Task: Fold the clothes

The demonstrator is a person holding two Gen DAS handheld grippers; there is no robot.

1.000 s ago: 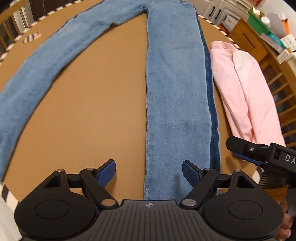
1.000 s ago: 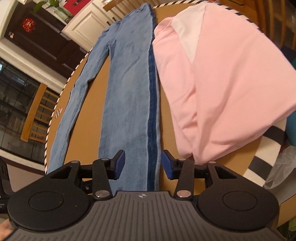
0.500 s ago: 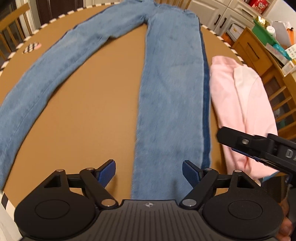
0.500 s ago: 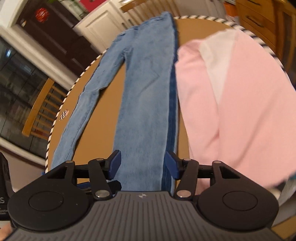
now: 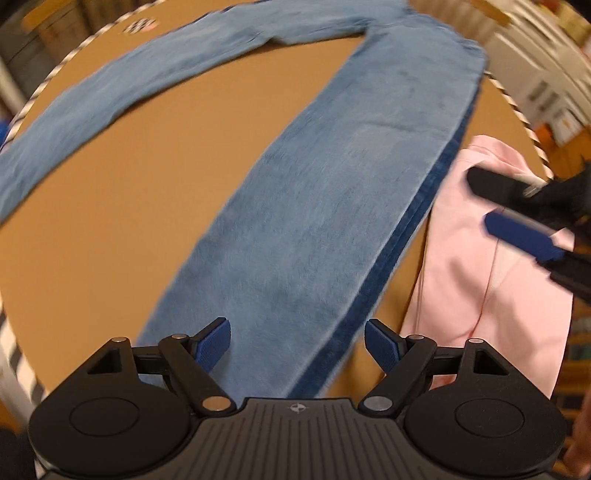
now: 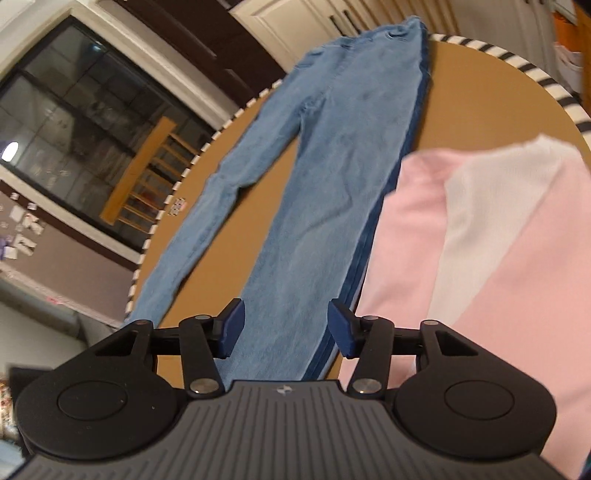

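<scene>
Light blue jeans (image 5: 314, 221) lie flat on the round brown table (image 5: 129, 221), legs spread apart, a dark blue stripe along one side seam. A pink and white garment (image 5: 480, 295) lies bunched beside that seam. My left gripper (image 5: 297, 343) hovers open over the lower part of the nearer leg, touching nothing. My right gripper (image 6: 286, 328) hangs above the same leg of the jeans (image 6: 332, 184), next to the pink garment (image 6: 498, 277); its jaws are closing with nothing pressed between them. In the left wrist view the right gripper (image 5: 491, 206) is over the pink garment.
The table (image 6: 480, 92) has a black-and-white striped rim. A small checkered marker (image 6: 178, 206) sits near its far edge. A wooden chair (image 6: 136, 184) and white cabinets (image 6: 295, 18) stand beyond the table.
Both views have rolled, so the jeans now run slantwise. The right gripper has shifted further up over the pink garment in the left wrist view. Its jaws stand wider than a second ago.
</scene>
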